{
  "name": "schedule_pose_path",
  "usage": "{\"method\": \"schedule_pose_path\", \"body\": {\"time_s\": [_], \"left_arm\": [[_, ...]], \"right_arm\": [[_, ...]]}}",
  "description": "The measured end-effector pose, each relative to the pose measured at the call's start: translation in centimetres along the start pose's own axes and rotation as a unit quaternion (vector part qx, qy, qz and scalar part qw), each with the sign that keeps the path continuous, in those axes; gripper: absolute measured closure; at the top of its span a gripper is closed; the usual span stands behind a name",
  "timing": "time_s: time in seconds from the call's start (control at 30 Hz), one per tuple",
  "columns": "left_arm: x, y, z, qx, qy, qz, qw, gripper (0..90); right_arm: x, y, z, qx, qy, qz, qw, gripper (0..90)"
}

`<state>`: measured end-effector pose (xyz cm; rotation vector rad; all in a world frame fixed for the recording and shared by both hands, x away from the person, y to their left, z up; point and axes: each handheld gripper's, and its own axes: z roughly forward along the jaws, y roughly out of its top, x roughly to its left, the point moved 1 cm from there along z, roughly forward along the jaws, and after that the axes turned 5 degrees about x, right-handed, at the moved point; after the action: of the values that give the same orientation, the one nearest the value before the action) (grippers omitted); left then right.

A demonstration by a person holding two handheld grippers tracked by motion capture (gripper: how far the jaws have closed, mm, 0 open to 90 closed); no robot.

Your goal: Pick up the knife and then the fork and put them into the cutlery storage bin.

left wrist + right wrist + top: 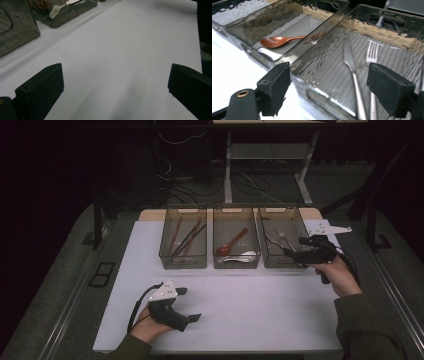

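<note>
Three smoky clear bins stand in a row at the back of the white table [225, 320]. The right bin [278, 209] [387, 17] holds a metal knife [274, 242] [352, 67] and a fork [284, 237] [372, 53]. My right gripper [295, 251] [332, 82] hovers over that bin's front end, jaws open, nothing between them. In the middle bin [236, 266] lie a reddish wooden spoon [227, 246] [277, 41] and a white spoon [242, 256] [56, 11]. My left gripper [189, 304] [115, 85] rests open over bare table at the front left.
The left bin [182, 266] holds chopsticks [185, 237]. A wide stretch of white table lies between the bins and the front edge. Behind the table are desk legs [228, 170] and loose cables on a dark floor.
</note>
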<state>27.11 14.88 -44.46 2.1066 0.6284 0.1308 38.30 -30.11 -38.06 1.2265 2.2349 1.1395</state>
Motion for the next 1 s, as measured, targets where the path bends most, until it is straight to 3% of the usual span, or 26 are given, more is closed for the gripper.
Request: {"method": "schedule_pose_path", "body": {"time_s": [0.3, 0.63, 1.0], "left_arm": [[0.1, 0.0, 0.0, 0.000, -0.001, -0.001, 1.0000, 0.0], [0.0, 0.0, 0.0, 0.003, -0.001, 0.001, 1.0000, 0.0], [0.0, 0.0, 0.0, 0.004, 0.001, 0.001, 1.0000, 0.0]], "right_arm": [[1.9, -2.3, -0.9, -0.008, 0.028, -0.012, 0.9995, 18.2], [3.9, -4.9, -2.4, -0.018, 0.043, -0.032, 0.9984, 17.4], [5.5, -7.6, -3.6, -0.038, 0.067, -0.027, 0.9966, 16.9]]}}
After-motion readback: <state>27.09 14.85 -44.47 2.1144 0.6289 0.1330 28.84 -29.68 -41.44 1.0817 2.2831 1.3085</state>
